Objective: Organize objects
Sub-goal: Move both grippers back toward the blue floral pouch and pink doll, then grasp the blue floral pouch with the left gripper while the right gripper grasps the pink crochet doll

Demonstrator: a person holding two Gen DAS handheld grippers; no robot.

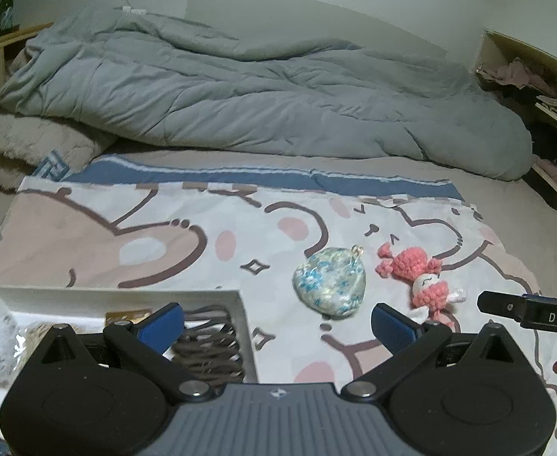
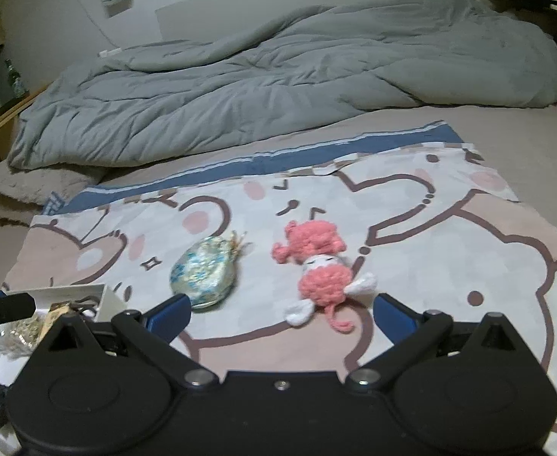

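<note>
Two spread tongs hover over a bed, nothing pinched.

Under the left tongs' (image 1: 276, 325) left finger sits a white box (image 1: 118, 293) holding a dark hair claw (image 1: 211, 345) and other trinkets. Ahead, between its fingers, lies a blue-flecked pouch (image 1: 329, 287) on the cartoon cloth (image 1: 126, 235). Just right of the pouch, a pink crochet doll (image 2: 322, 266) lies ahead of the right tongs (image 2: 282, 313), its tail between the wide-apart fingers. A grey duvet (image 2: 278, 87) is bunched well beyond.
</note>
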